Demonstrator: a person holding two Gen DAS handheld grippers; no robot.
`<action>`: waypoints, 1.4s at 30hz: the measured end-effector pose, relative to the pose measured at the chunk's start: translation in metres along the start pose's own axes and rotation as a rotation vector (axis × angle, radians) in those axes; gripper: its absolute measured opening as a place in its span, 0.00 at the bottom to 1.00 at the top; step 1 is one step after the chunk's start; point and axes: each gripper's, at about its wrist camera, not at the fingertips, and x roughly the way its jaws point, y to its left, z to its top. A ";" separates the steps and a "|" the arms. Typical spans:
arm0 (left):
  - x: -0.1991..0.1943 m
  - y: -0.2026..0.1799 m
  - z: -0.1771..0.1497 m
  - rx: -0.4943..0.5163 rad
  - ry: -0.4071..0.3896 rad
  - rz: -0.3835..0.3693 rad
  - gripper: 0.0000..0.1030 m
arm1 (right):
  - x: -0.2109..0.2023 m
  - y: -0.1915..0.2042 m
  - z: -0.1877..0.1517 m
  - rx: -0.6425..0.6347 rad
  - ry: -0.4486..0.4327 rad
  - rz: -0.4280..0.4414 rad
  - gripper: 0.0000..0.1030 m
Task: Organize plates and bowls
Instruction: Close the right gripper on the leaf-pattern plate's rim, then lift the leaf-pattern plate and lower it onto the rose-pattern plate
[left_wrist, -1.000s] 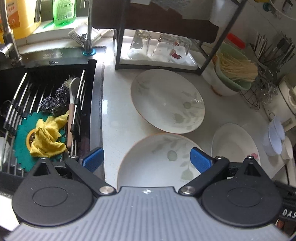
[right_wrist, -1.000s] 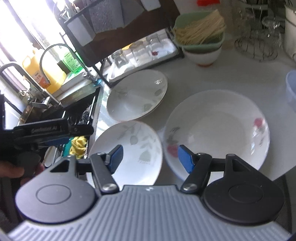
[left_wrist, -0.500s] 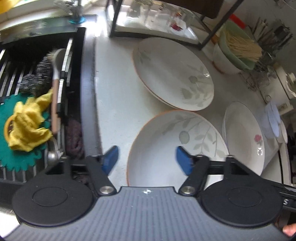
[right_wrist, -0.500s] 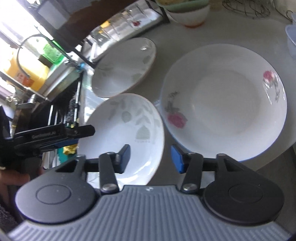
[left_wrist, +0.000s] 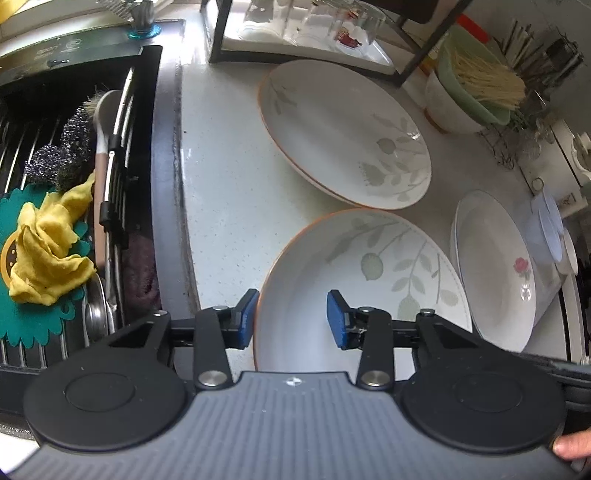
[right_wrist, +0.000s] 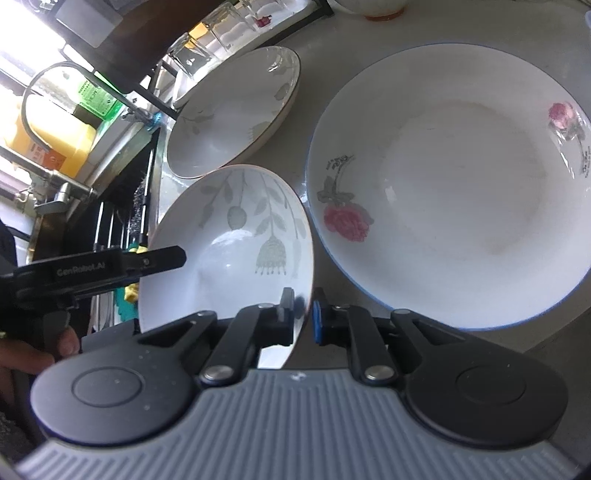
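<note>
While its two blue pads pinch the near rim of the leaf-patterned plate (right_wrist: 236, 254), the right tool (right_wrist: 303, 314) grips that plate. At the plate's left rim, the left tool (left_wrist: 291, 318) stands open, one pad outside the rim, one over the inside. Right of this plate on the counter (left_wrist: 229, 192) lies the rose plate (right_wrist: 454, 184); beyond it rests a second leaf plate (left_wrist: 343, 133).
</note>
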 end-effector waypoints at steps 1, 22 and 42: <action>0.000 0.000 -0.001 -0.005 0.008 -0.007 0.43 | -0.001 0.000 0.001 -0.016 0.010 -0.001 0.13; -0.050 -0.064 0.016 0.027 -0.113 -0.072 0.43 | -0.061 -0.019 0.025 -0.064 -0.029 0.115 0.13; 0.019 -0.185 0.049 0.115 -0.084 0.033 0.44 | -0.071 -0.119 0.084 -0.071 -0.039 0.098 0.16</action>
